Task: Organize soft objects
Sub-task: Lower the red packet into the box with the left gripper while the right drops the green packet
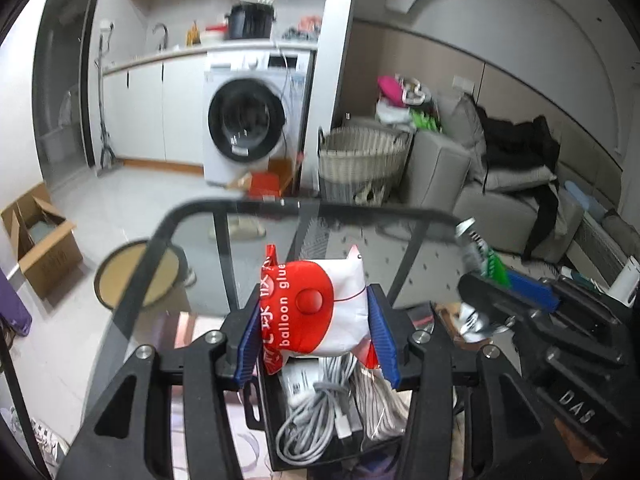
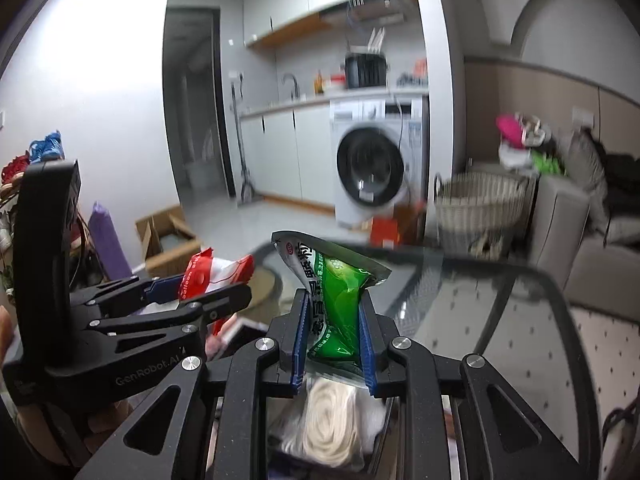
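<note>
Here both grippers, left gripper (image 1: 316, 320) and right gripper (image 2: 334, 332), pinch raised packets

Glass table (image 1: 280, 224), black bin (image 1: 276, 432) beneath

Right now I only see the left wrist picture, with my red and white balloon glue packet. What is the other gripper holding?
Observer: The right gripper is shut on a green packet, pinched at its middle.
Operator: Is something under that one?
Observer: Yes, a coil of cream rope lies right below it.
Operator: Can you see my gripper from over there?
Observer: Yes. The left gripper sits to the left, shut on the balloon glue packet.
Operator: What is behind it?
Observer: A purple roll stands by the wall.
</note>
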Demonstrator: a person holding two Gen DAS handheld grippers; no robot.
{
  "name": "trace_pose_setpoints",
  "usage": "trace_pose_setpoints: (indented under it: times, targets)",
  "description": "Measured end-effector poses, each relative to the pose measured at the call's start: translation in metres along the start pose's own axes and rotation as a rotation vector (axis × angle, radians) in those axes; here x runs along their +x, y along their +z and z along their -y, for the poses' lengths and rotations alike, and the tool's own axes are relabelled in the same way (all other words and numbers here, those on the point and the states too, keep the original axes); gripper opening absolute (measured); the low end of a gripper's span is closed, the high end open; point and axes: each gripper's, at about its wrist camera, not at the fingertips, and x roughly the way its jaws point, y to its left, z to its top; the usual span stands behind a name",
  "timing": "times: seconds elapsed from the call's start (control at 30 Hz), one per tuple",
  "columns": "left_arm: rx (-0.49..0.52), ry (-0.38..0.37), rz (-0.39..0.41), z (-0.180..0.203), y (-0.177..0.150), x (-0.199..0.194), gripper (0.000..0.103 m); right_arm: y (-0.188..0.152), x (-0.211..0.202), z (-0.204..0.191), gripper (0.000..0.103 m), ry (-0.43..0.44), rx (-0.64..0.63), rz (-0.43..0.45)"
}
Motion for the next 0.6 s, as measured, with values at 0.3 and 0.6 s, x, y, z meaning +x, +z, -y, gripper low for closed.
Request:
trace_pose_setpoints:
  times: [0.3,0.6]
  targets:
    - [0.024,-0.005,-0.184,0.01,-0.017,0.038,0.048,-0.03,0.052,0.011,0.022,0.057,0.051,-0.243]
    - [0.013,-0.014,-0.21,0.009,-0.018,0.043,0.048,-0.05,0.065,0.01,0.023,0.061,0.044,-0.328]
